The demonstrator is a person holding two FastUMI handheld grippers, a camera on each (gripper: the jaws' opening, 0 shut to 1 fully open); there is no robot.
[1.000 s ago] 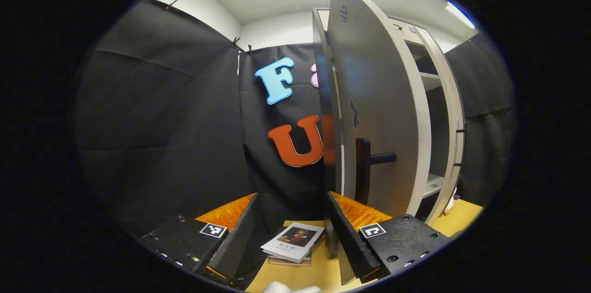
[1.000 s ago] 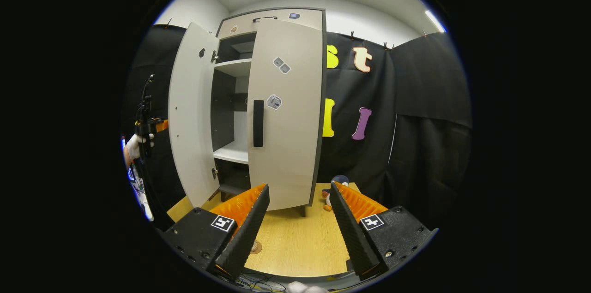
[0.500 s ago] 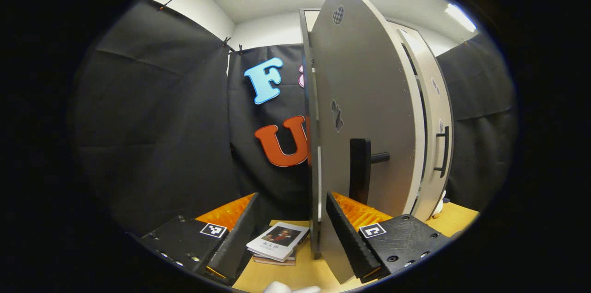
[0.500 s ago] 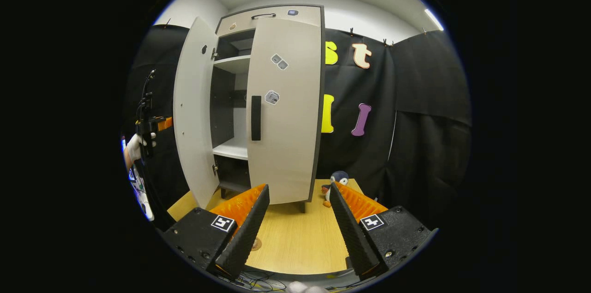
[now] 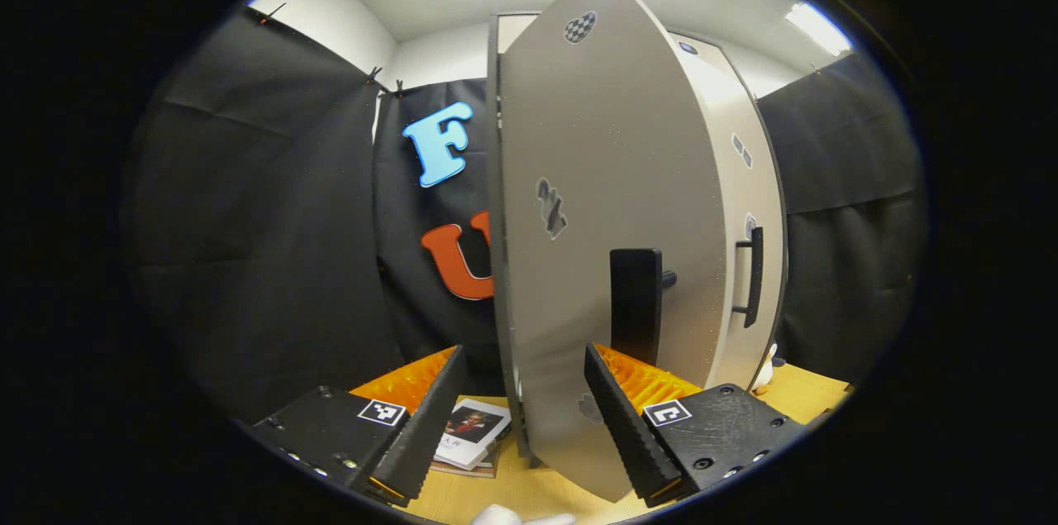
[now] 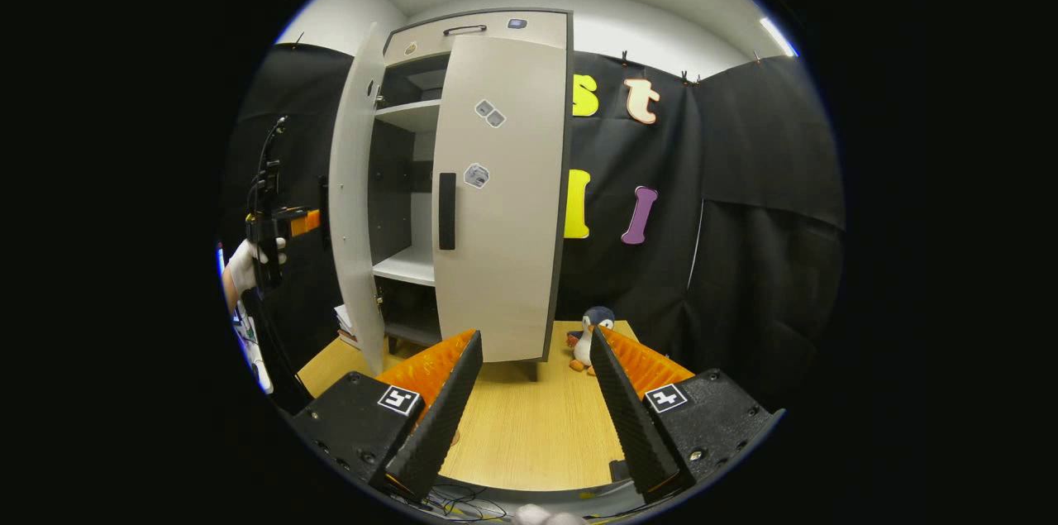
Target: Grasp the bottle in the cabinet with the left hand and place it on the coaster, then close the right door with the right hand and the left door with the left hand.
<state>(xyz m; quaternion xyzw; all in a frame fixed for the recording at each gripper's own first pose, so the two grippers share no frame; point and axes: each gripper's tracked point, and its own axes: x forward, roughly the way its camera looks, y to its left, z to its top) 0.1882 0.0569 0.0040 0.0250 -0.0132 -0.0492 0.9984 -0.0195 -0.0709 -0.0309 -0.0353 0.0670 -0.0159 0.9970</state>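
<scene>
In the left gripper view the cabinet's left door (image 5: 612, 178) stands half open, very close in front of me, its black handle (image 5: 636, 306) just above my right finger. My left gripper (image 5: 522, 353) is open, and the door's free edge falls between its fingers; whether they touch it I cannot tell. Behind it the right door (image 5: 748, 178) lies flat against the cabinet. In the right gripper view the right door (image 6: 496, 202) is shut and the left door (image 6: 355, 202) angles outward. A gloved hand holds the left gripper (image 6: 277, 227) behind that door. My right gripper (image 6: 535, 335) hangs open over the table, holding nothing.
A stack of books (image 5: 467, 436) lies on the wooden table (image 6: 529, 434) left of the cabinet. A penguin toy (image 6: 588, 335) stands by the cabinet's right foot. A small brown coaster (image 6: 453, 436) peeks out beside my right gripper's left finger. Cables trail at the table's near edge.
The left door has swung further toward the cabinet, narrowing the gap, and my left gripper has followed it. The right door now sits flush. My right gripper has barely moved.
</scene>
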